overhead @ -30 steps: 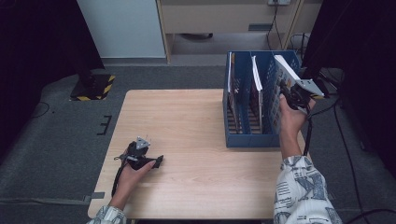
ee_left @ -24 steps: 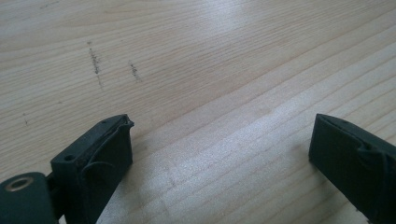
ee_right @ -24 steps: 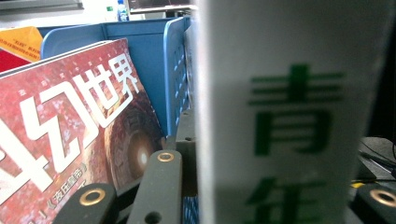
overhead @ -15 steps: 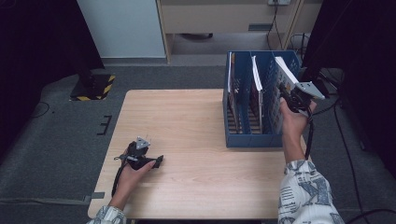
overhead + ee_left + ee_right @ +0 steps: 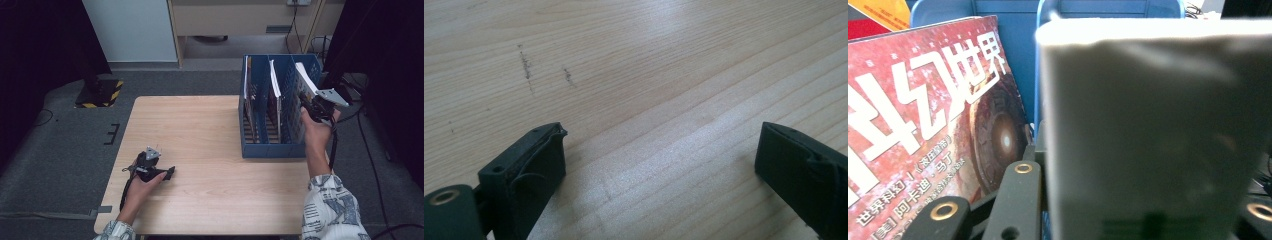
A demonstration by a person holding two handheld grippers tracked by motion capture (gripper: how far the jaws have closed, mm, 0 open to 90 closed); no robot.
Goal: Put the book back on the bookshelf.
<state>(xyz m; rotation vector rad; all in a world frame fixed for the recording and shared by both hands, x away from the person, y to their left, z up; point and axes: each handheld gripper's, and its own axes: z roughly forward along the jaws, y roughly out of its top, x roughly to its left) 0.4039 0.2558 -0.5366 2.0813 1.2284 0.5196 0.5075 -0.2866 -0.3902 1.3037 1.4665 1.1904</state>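
A blue file rack [image 5: 272,150] stands on the right side of the wooden table [image 5: 200,125]. My right gripper [image 5: 306,102] is at its rightmost compartment, shut on a thick white book [image 5: 304,77] that leans up out of the rack. In the right gripper view the white book [image 5: 1148,125] stands between the jaws. To its left there is a red magazine [image 5: 923,110] with white characters. My left gripper [image 5: 167,173] rests on the table at the front left. Its jaws are open over bare wood [image 5: 659,150].
Two more thin books [image 5: 273,80] stand in the rack's other compartments. Grey floor surrounds the table, a pale cabinet [image 5: 130,30] stands behind it, and a cable trails off the right hand. Bare wood lies between the left hand and the rack.
The right hand has barely shifted at the rack, with the white book still in its jaws. The left gripper lies where it was.
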